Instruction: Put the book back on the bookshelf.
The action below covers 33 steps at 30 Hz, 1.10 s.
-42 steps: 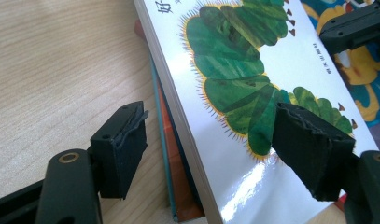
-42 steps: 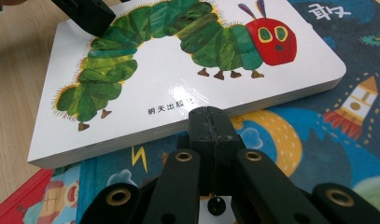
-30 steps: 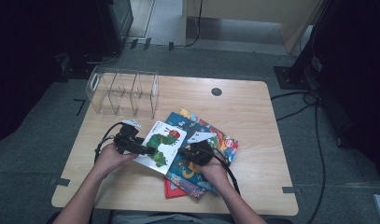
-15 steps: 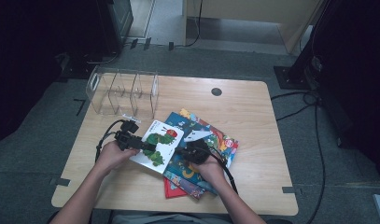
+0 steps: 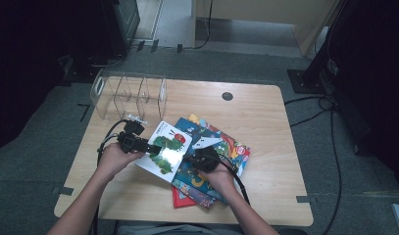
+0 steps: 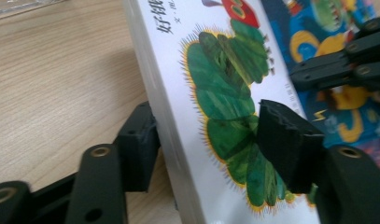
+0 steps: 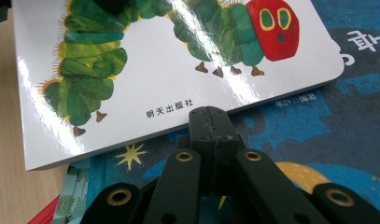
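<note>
Wooden table (image 5: 265,122), w/ clear plastic rack (image 5: 128,95) standing at far-left corner, dividers splitting it into compartments. Small dark round plug (image 5: 227,96) set in tabletop near far edge, well apart from everything else.

Pile of picture books near middle of table: red book (image 5: 180,199) at bottom, only a corner poking out on near side; blue book (image 5: 219,144) w/ busy cartoon cover above it. White caterpillar book (image 5: 163,152) on top, overlapping left part of pile, its left edge raised off table and tilted up twd the left hand.

Left gripper (image 5: 147,147) at left edge of caterpillar book, approx. midway along it. Seen from left gripper view, caterpillar book (image 6: 215,116) sits between the two black jaws: one jaw under the book edge on table side, other jaw over the cover on the green body. Jaws have just been closing on it; upper pad looks pressed to cover, lower pad close against underside, tho exact contact there hard to make out. So gripping book by its edge.

Right gripper (image 5: 191,159) on blue book, just beside right/near edge of caterpillar book. From right gripper view, right gripper (image 7: 211,116) jaws fully closed together, nothing between, tip touching or nearly touching bottom edge of caterpillar book (image 7: 145,88), resting over blue book (image 7: 318,135) cover.

Both hands behind grippers, forearms in from near side.
</note>
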Tool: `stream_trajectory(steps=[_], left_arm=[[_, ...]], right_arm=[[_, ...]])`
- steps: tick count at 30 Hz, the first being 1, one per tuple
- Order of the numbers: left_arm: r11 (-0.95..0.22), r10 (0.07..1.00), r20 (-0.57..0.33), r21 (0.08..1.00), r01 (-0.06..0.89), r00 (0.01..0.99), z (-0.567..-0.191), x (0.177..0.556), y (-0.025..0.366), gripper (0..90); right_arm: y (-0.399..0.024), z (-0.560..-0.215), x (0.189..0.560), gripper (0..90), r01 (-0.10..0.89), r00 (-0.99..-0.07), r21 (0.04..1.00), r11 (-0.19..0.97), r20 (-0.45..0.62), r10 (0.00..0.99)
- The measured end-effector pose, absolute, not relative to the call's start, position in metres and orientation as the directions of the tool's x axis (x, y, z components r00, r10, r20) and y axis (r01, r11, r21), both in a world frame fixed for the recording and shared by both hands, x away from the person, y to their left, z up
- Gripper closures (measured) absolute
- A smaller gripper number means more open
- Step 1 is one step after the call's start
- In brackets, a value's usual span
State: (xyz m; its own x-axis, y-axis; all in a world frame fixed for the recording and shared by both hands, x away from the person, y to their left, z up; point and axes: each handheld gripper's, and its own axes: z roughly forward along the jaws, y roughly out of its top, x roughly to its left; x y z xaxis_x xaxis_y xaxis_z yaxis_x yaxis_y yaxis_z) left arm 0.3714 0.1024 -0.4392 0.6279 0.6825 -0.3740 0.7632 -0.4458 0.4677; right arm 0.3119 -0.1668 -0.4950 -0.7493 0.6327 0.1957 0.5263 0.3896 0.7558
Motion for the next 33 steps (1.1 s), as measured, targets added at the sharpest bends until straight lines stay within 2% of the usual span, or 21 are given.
stream_trajectory(steps=[4,8,13,24,27,30,33], left_arm=[[-0.422,0.682,-0.417,0.446,0.789,0.601,-0.429,0.374,0.101,51.4],[-0.423,0.639,-0.477,0.437,0.794,0.603,-0.417,0.372,0.095,61.3],[-0.459,0.636,-0.448,0.436,0.774,0.629,-0.402,0.371,0.084,68.0],[-0.528,0.651,-0.368,0.409,0.744,0.664,-0.387,0.374,0.077,73.0],[-0.536,0.647,-0.372,0.399,0.744,0.665,-0.385,0.376,0.078,75.2],[-0.547,0.640,-0.377,0.387,0.742,0.669,-0.382,0.377,0.079,77.3],[-0.565,0.640,-0.354,0.386,0.729,0.683,-0.379,0.377,0.079,78.0]], right_arm=[[-0.166,-0.495,0.312,90.0,0.530,-0.748,0.755,0.387,0.200,0.633],[-0.164,-0.495,0.313,90.0,0.524,-0.750,0.755,0.393,0.191,0.633],[-0.159,-0.495,0.315,90.0,0.524,-0.754,0.756,0.393,0.196,0.627],[-0.145,-0.494,0.313,87.3,0.472,-0.786,0.765,0.438,0.140,0.602],[-0.142,-0.494,0.313,81.8,0.445,-0.803,0.769,0.459,0.114,0.586],[-0.143,-0.493,0.314,71.5,0.426,-0.808,0.773,0.471,0.092,0.581],[-0.148,-0.493,0.315,67.1,0.426,-0.803,0.774,0.469,0.085,0.590]])
